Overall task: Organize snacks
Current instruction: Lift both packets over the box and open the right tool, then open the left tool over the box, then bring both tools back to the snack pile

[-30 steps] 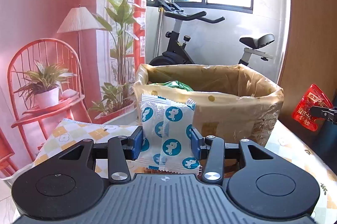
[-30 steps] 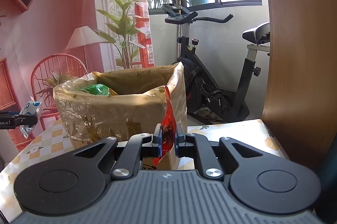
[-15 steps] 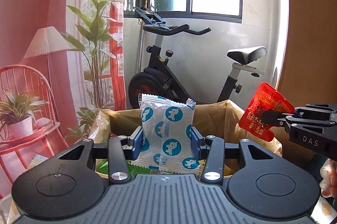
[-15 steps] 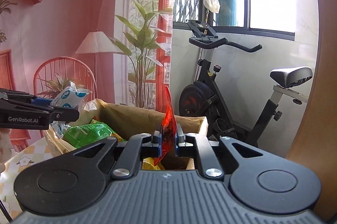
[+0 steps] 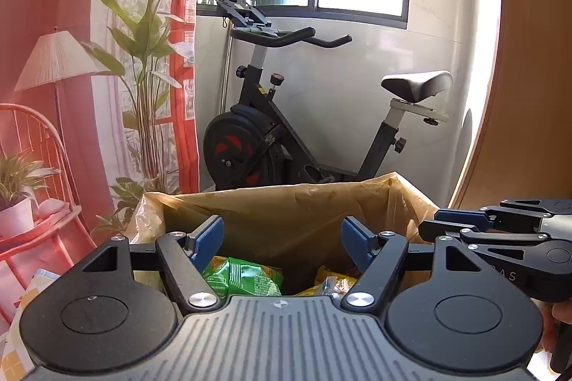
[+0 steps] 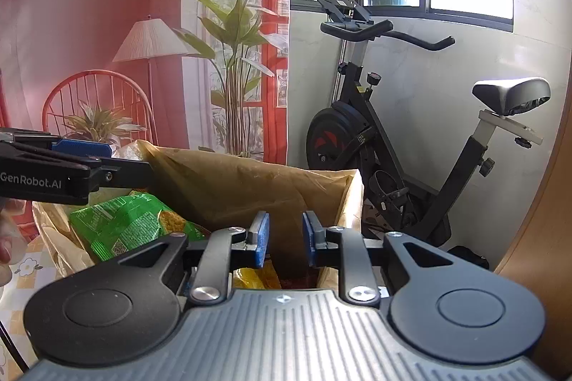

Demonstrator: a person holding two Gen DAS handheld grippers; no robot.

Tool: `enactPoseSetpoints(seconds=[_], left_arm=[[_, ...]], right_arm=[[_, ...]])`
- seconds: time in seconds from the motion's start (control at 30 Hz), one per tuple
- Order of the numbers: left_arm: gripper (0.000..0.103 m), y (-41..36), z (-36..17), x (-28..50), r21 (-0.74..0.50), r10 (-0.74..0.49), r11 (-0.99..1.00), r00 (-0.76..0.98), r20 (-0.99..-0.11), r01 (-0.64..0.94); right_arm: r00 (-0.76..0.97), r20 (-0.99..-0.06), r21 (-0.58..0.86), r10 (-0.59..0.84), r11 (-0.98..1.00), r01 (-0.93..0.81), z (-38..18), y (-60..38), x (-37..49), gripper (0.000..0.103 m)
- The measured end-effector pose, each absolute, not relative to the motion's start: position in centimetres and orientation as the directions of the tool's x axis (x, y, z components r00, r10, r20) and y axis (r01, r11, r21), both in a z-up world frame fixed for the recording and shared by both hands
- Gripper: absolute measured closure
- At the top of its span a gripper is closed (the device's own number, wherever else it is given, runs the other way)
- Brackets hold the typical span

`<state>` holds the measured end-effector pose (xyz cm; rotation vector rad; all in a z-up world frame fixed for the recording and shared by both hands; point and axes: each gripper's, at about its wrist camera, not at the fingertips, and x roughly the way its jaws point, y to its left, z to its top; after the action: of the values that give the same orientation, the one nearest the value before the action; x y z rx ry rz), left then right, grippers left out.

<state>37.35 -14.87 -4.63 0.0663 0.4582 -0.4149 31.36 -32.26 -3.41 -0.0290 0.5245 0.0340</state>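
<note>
Both tools hang over the mouth of the lined cardboard box (image 5: 286, 213) with nothing between their pads: the left tool (image 5: 282, 239) is spread wide, the right tool (image 6: 285, 239) parted by a narrower gap. Directly beneath and ahead of the left tool lies the green snack packet (image 5: 243, 281), with a yellow packet (image 5: 332, 282) just to its right; from the right tool the same green packet sits below and to the left, and a yellow and a dark red wrapper show under its pads. The snacks in view are thus inside the box. The nearest risk is the two tools themselves: the right tool's fingers reach in close beside the left tool's right finger, so a careless withdrawal could knock them together. A second risk is the loose plastic liner (image 6: 343, 202) draped over the rim just ahead of the right tool; a pad catching it on the way out might drag the box across the checked counter (image 6: 32, 273). The exercise bike (image 5: 286, 137) beyond is well apart.
</note>
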Motion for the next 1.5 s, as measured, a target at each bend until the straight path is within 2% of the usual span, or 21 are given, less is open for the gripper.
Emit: enactPoseSetpoints(seconds=[0.07,0.13,0.47,0.7,0.83,0.93,1.1,1.2,1.27,1.4,1.5], left_arm=[[0.028,-13.8,-4.2,36.1,-0.036,-0.363,0.921,0.824,-0.436,0.387],[0.028,-12.5,-3.7,34.8,-0.039,-0.345,0.93,0.833,-0.434,0.365],[0.028,-6.9,-4.1,27.4,-0.032,-0.226,0.971,0.864,-0.45,0.237],[0.028,-3.3,-5.3,23.3,-0.037,-0.174,0.983,0.859,-0.481,0.179],[0.028,-1.5,-6.5,21.7,-0.04,-0.142,0.989,0.849,-0.508,0.141],[0.028,-0.5,-7.7,20.9,-0.038,-0.114,0.993,0.841,-0.529,0.111],[0.028,0.5,-10.0,19.9,-0.051,-0.106,0.994,0.826,-0.553,0.093],[0.028,0.5,-11.3,19.6,-0.053,-0.107,0.994,0.821,-0.561,0.093],[0.028,0.5,-12.3,19.3,-0.058,-0.11,0.994,0.816,-0.568,0.094],[0.019,0.7,-13.9,19.2,-0.129,-0.156,0.987,0.8,-0.58,0.098],[0.019,0.4,-14.8,19.2,-0.117,-0.142,0.989,0.798,-0.585,0.09]], right_arm=[[0.868,-0.495,-0.003,0.031,0.999,-0.038,-3.1,-32.2,30.6,0.08],[0.869,-0.493,0.011,0.038,0.999,-0.037,-2.9,-31.9,29.6,0.074],[0.89,-0.454,0.027,0.035,0.999,-0.025,-1.5,-29.9,22.2,0.06],[0.879,-0.474,0.092,0.049,0.996,-0.006,-3.1,-29.8,18.1,0.054],[0.871,-0.487,0.147,0.059,0.989,0.015,-4.7,-29.8,16.2,0.043],[0.862,-0.503,0.166,0.063,0.986,0.025,-6.1,-29.6,15.2,0.04],[0.845,-0.53,0.17,0.073,0.985,0.021,-8.0,-29.2,14.4,0.035],[0.834,-0.546,0.167,0.077,0.986,0.018,-9.4,-28.8,13.7,0.027],[0.827,-0.556,0.162,0.08,0.987,0.014,-10.4,-28.7,13.4,0.026],[0.801,-0.594,0.154,0.077,0.988,0.019,-12.3,-28.7,13.0,0.023],[0.792,-0.607,0.148,0.066,0.988,0.032,-13.4,-29.0,12.7,0.021]])
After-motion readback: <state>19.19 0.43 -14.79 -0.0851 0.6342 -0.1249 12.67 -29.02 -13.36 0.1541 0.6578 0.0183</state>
